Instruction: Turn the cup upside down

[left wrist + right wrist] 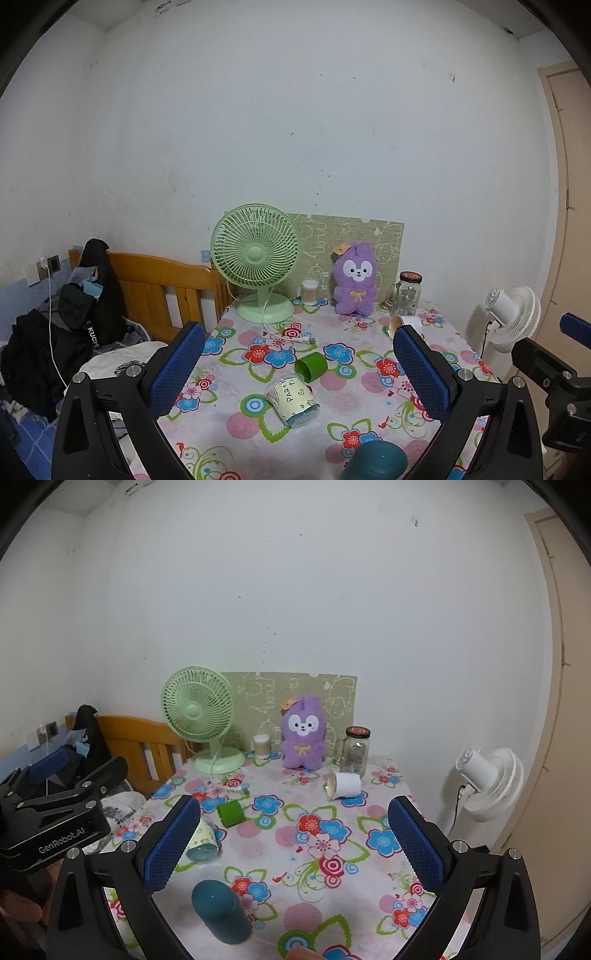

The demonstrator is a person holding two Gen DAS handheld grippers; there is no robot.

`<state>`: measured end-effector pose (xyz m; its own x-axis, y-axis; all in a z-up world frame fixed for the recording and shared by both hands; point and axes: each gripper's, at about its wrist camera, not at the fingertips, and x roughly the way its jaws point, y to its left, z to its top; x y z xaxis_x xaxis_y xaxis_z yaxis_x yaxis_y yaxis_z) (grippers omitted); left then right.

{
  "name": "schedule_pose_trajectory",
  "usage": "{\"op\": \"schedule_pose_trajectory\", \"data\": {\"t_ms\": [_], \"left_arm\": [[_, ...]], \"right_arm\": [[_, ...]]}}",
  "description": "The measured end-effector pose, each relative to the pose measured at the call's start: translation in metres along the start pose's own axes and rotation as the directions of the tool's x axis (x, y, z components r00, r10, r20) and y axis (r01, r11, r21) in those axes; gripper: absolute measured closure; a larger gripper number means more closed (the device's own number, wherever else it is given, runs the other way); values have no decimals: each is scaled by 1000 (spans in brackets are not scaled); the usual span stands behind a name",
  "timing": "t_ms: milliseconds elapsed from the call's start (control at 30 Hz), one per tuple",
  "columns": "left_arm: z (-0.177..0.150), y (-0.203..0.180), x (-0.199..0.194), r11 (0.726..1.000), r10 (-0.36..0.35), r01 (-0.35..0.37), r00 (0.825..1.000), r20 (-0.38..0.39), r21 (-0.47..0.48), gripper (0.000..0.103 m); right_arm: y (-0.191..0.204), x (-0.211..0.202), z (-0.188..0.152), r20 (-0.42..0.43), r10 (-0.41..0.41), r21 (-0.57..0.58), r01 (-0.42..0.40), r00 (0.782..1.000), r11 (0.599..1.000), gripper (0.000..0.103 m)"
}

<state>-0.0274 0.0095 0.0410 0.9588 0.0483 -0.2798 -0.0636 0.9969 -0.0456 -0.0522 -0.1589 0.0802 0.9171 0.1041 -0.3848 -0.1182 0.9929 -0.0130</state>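
Note:
Several cups lie on their sides on the flowered tablecloth (347,402). A small green cup (311,366) (230,813) lies mid-table. A clear cup with a pale printed sleeve (292,400) (202,842) lies nearer. A dark teal cup (375,461) (221,911) lies at the front. A white paper cup (342,784) (404,324) lies toward the back right. My left gripper (299,369) is open and empty above the table's front. My right gripper (293,843) is open and empty, beside the left one.
At the back stand a green desk fan (255,258), a cotton-swab tub (309,291), a purple plush toy (355,278) and a glass jar (406,293). A wooden bed frame (159,284) with clothes is left. A white fan (511,317) stands right.

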Motion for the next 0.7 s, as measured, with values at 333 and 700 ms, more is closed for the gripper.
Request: {"op": "schedule_pose_trajectory", "data": {"t_ms": [333, 700], "left_arm": [[0, 0, 2, 1000, -4, 4, 1000, -7, -1, 0], [-1, -4, 1, 1000, -14, 14, 1000, -2, 11, 0]], "right_arm": [[0, 2, -1, -6, -8, 6, 8, 1000, 1000, 0], [0, 3, -1, -8, -7, 7, 7, 1000, 1000, 0]]}}
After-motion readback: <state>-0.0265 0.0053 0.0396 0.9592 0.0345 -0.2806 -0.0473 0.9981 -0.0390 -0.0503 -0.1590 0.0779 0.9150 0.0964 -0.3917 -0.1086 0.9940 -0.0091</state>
